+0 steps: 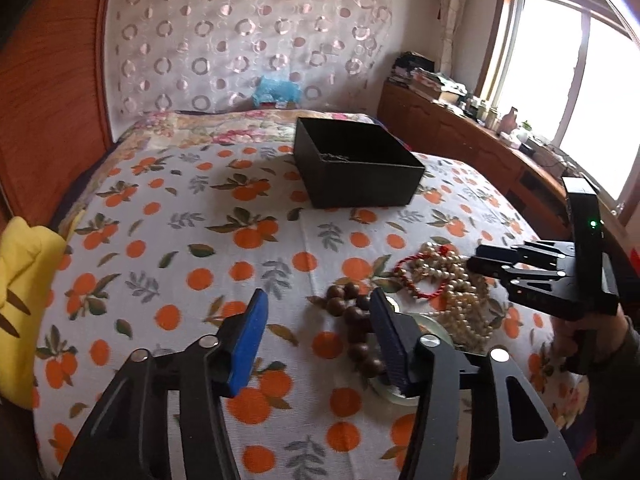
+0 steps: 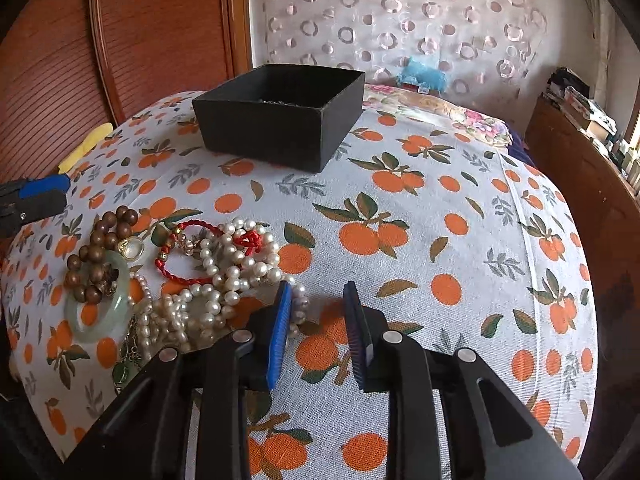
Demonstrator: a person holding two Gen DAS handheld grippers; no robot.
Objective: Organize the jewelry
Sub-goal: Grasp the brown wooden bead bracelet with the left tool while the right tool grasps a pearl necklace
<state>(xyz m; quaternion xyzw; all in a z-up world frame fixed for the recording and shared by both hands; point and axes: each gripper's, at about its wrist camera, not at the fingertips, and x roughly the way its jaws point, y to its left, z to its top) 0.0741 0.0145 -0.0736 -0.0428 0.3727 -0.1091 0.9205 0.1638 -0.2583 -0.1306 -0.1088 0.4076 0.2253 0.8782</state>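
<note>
A pile of jewelry lies on the orange-print cloth: pearl strands [image 2: 224, 280] [image 1: 460, 292], a red cord bracelet [image 2: 176, 256] [image 1: 412, 276], a brown wooden bead bracelet [image 2: 96, 252] [image 1: 352, 320] and a pale green jade bangle [image 2: 100, 312]. An open black box [image 1: 356, 164] [image 2: 280, 116] stands farther back, with a thin chain inside. My left gripper [image 1: 318, 308] is open and empty, just left of the wooden beads. My right gripper [image 2: 318, 300] is open and empty, its left finger at the edge of the pearls; it also shows in the left wrist view [image 1: 496, 268].
A yellow cloth [image 1: 24, 264] lies at the table's left edge. A wooden sideboard [image 1: 480, 148] with clutter runs along the right under a window. A patterned curtain [image 1: 248, 40] hangs behind, with a blue item [image 1: 276, 90] at its foot.
</note>
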